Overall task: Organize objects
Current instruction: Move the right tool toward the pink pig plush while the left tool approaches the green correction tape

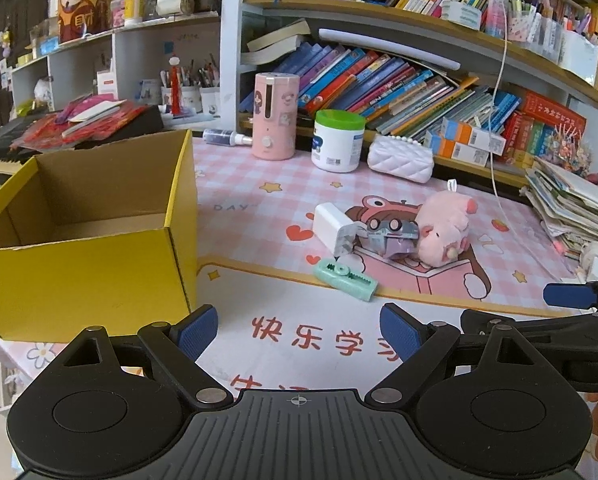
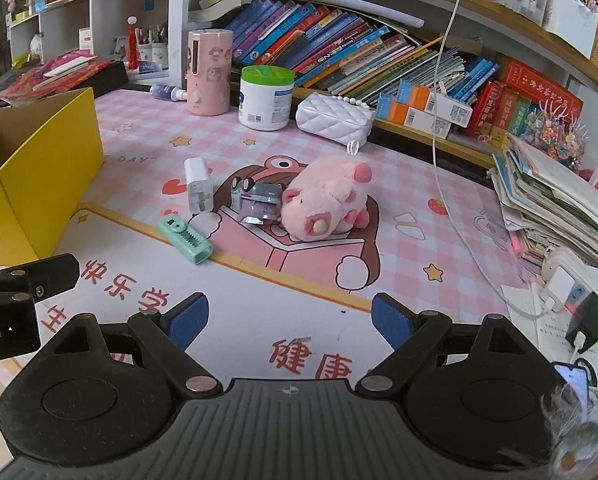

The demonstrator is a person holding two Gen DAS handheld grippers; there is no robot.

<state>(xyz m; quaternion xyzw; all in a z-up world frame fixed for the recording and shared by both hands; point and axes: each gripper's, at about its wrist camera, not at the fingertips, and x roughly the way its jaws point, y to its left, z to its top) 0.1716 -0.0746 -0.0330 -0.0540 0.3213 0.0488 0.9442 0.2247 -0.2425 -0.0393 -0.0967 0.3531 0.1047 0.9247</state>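
Four small things lie clustered on a pink cartoon desk mat [image 2: 419, 184], waiting to be tidied away. Largest in the scene is a yellow cardboard box [image 1: 91, 272], open-topped and seemingly with nothing in it, standing on the left of the mat. Next in size is a pink plush pig [image 2: 327, 200] lying on its side. Touching its snout is a small grey toy car [image 2: 257, 202], tipped over with its wheels showing. Just beside the car stands a white charger plug [image 2: 198, 190]. Nearest the grippers lies a mint green correction tape [image 2: 185, 240], flat on the mat and slightly apart from the others.

The left gripper [image 1: 299, 330] hovers low over the mat beside the box, its blue-padded fingers spread wide and carrying nothing. The right gripper [image 2: 289, 316] hovers likewise in front of the cluster, also spread wide and unladen.

Judging by this, sorting has not started, or a fresh pick is about to begin. The next move probably calls for lowering one gripper over the nearest item, the correction tape, closing across its narrow sides, then carrying it to the box.
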